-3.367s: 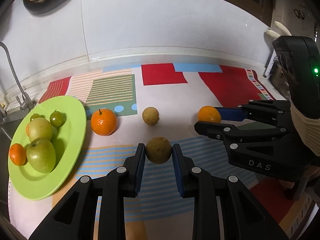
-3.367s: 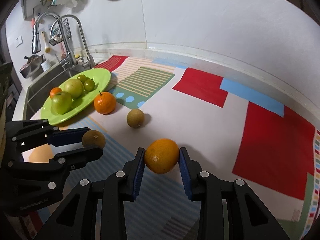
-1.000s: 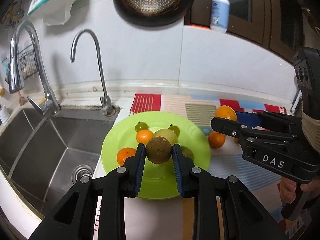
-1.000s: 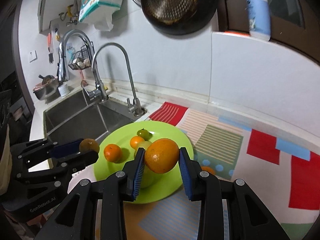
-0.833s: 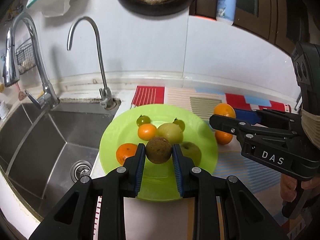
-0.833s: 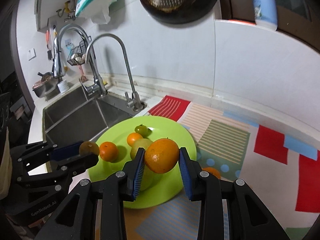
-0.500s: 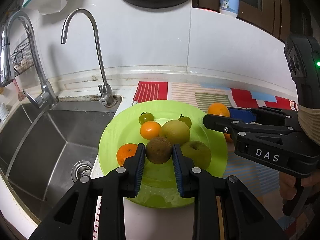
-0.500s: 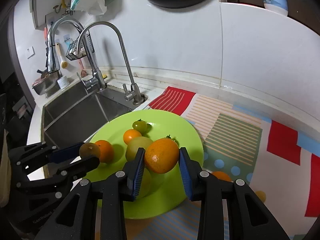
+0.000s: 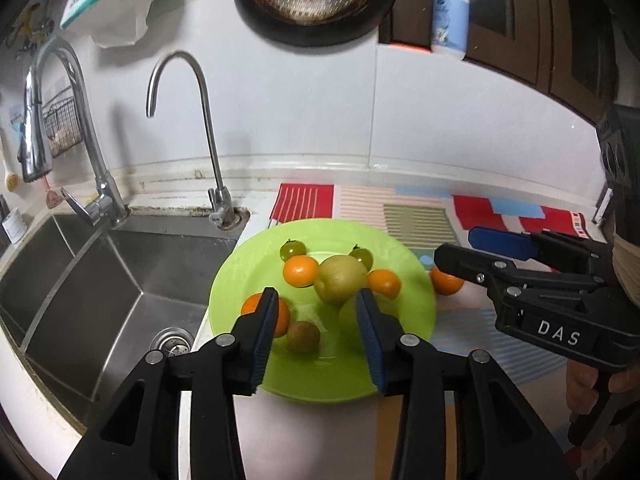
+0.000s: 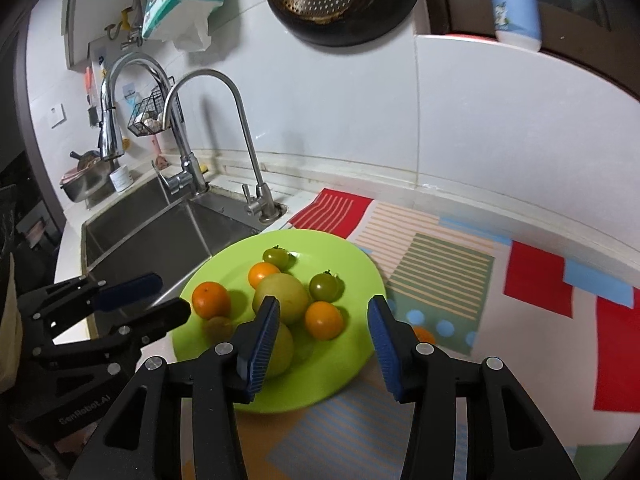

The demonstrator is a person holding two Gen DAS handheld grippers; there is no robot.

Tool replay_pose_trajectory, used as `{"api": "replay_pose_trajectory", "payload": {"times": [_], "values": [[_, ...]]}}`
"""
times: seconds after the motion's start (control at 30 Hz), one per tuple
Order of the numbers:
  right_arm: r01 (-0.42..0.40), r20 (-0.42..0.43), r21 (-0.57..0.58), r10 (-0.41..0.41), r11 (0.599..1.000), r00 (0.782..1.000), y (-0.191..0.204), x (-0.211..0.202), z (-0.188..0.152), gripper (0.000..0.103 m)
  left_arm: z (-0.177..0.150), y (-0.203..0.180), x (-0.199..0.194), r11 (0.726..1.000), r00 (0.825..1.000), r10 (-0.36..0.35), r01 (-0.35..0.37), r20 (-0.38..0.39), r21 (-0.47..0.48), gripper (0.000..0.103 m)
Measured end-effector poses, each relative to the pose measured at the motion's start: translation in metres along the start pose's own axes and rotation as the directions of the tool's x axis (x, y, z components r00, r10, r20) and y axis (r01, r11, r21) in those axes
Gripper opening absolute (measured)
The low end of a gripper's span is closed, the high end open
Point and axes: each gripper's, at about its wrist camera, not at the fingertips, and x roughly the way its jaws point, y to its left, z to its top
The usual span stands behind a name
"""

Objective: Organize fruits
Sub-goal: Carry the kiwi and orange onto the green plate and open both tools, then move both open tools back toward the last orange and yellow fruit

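Observation:
A green plate (image 9: 320, 380) (image 10: 352, 264) sits beside the sink and holds several fruits. My left gripper (image 9: 316, 298) (image 10: 168, 296) hangs over the plate's near left part, jaws opening. The brown fruit (image 9: 304, 336) (image 10: 218, 328) lies free on the plate below them. My right gripper (image 10: 323, 308) (image 9: 458, 245) is over the plate's right side, jaws also opening. Its orange (image 10: 324, 320) (image 9: 384, 283) rests on the plate, touching neither pad. A pale green apple (image 10: 282, 296), two green tomatoes and two more oranges share the plate.
One orange (image 9: 446, 282) (image 10: 424, 336) lies on the patterned mat (image 10: 440, 272) right of the plate. The steel sink (image 9: 100, 280) with two taps (image 9: 216, 184) lies to the left. A strainer and a soap bottle (image 9: 450, 20) hang on the wall behind.
Both grippers held their fruit over the plate half a second ago; both have since opened. The brown fruit and the orange now lie on the plate.

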Motion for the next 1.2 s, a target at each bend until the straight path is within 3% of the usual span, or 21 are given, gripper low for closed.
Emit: {"api": "replay_pose_trajectory", "payload": {"times": [0.1,0.3,0.6,1.0,1.1,1.2], "values": [[0.014,0.014,0.001,-0.014,1.000,1.000,0.002,-0.015,-0.004,0.055,-0.001,-0.006,-0.012,1.000,1.000,-0.009,0.009,0.019,0.007,0.047],[0.074,0.066,0.006,-0.075,0.997,0.995,0.000,-0.052,-0.013,0.062,-0.004,-0.024,-0.034,0.999,0.998,-0.026,0.024,0.053,0.042,0.059],[0.174,0.093,0.019,-0.175,0.985,0.980,-0.014,-0.092,-0.030,0.063,-0.007,-0.054,-0.049,0.993,0.994,-0.072,0.063,0.084,0.098,0.067],[0.281,0.108,0.036,-0.283,0.959,0.953,-0.045,-0.118,-0.042,0.063,-0.001,-0.091,-0.037,0.982,0.988,-0.120,0.103,0.100,0.158,0.078],[0.309,0.112,0.041,-0.311,0.950,0.944,-0.051,-0.117,-0.043,0.069,0.002,-0.097,-0.027,0.978,0.987,-0.125,0.104,0.105,0.180,0.080],[0.322,0.100,0.047,-0.325,0.946,0.940,-0.058,-0.110,-0.044,0.069,0.006,-0.102,-0.014,0.973,0.986,-0.129,0.107,0.101,0.203,0.080]]}}
